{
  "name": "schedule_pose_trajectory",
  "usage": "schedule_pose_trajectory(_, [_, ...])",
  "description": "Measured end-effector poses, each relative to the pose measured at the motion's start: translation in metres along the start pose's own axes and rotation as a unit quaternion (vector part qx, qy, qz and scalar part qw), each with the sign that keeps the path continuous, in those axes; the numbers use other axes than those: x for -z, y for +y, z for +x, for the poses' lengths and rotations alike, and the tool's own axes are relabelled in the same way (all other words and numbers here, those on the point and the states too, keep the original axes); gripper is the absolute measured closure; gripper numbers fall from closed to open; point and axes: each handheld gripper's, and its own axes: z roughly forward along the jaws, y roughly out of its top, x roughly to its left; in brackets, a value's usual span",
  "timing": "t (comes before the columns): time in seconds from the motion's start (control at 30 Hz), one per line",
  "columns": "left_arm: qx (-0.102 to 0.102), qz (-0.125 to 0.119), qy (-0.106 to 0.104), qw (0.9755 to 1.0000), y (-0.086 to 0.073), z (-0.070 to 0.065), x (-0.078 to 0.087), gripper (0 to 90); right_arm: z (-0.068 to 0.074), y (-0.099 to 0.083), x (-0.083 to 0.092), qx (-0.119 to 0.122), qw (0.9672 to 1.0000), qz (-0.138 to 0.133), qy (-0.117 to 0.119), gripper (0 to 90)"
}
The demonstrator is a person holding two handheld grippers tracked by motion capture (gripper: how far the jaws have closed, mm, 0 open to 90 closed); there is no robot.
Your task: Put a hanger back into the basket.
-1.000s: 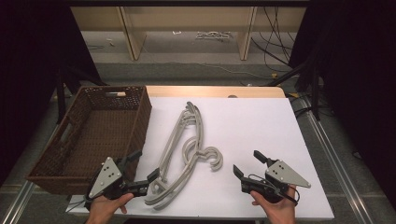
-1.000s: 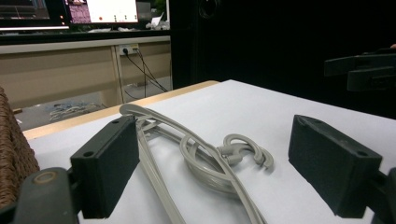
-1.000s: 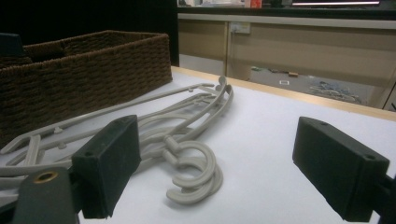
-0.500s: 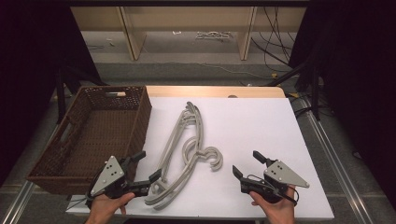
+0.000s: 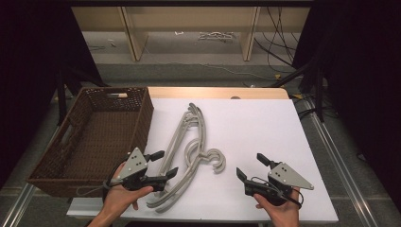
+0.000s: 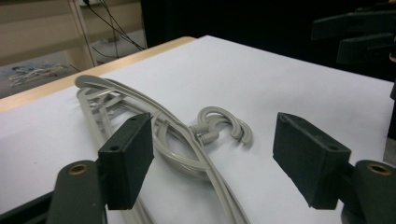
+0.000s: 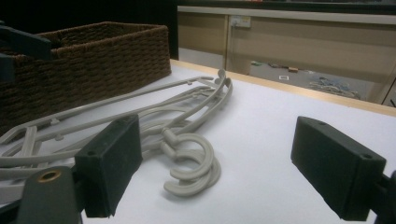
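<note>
Several grey plastic hangers (image 5: pixel 201 127) lie stacked on the white table (image 5: pixel 265 132), their hooks (image 5: pixel 215 161) curling toward the right. My left gripper (image 5: pixel 165 162) is held low at the near left, open, its jaws straddling the lower arms of the stack (image 6: pixel 187 140) without closing on them. My right gripper (image 5: pixel 250 165) is open at the near right, apart from the pile. It points toward the hooks (image 7: pixel 196 168) with nothing between its jaws. Each gripper (image 6: pixel 212 158) (image 7: pixel 215 163) shows a wide gap in its own view.
A brown wicker basket (image 5: pixel 142 118) stands at the table's left edge, close beside the hangers, with a small pale item at its far end. The basket's wall (image 7: pixel 93 51) rises behind the pile. Bare white table lies to the right. Shelves and cables sit beyond the far edge.
My left gripper has moved forward and to the right, up to the lower end of the hanger stack. The right gripper has hardly moved.
</note>
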Motion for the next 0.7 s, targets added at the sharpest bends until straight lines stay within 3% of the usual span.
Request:
schedule_pose_trajectory(0.13, [-0.009,0.031,-0.009,0.9994,0.007,-0.003,-0.02,29.6,0.001,-0.001,0.0,-0.009,0.9999,0.005,0.005,17.3])
schedule_pose_trajectory(0.17, [-0.015,0.041,-0.011,0.999,0.007,-0.003,-0.025,29.7,0.002,-0.001,0.001,-0.016,0.9997,0.017,0.007,17.4])
schedule_pose_trajectory(0.3, [-0.012,0.084,-0.019,0.9962,0.009,-0.006,-0.048,30.6,0.002,-0.001,0.0,-0.013,0.9998,0.015,0.006,17.6])
schedule_pose_trajectory(0.4, [-0.037,0.13,-0.031,0.9903,0.012,-0.005,-0.067,31.8,0.001,-0.002,0.0,-0.013,0.9997,0.019,0.008,17.6])
schedule_pose_trajectory(0.47, [-0.029,0.146,-0.025,0.9885,0.012,-0.004,-0.076,32.7,0.002,-0.002,-0.001,-0.011,0.9996,0.023,0.011,17.6])
schedule_pose_trajectory(0.53, [-0.034,0.166,-0.029,0.9852,0.012,-0.002,-0.085,34.1,0.003,-0.003,-0.002,-0.008,0.9997,0.022,0.012,17.6])
schedule_pose_trajectory(0.63, [-0.02,0.189,-0.024,0.9814,0.013,0.002,-0.096,37.4,0.004,-0.002,-0.001,-0.01,0.9995,0.027,0.015,17.7])
schedule_pose_trajectory(0.7, [-0.026,0.204,-0.026,0.9783,0.014,0.004,-0.101,39.5,0.004,-0.003,-0.002,-0.008,0.9995,0.027,0.015,17.7])
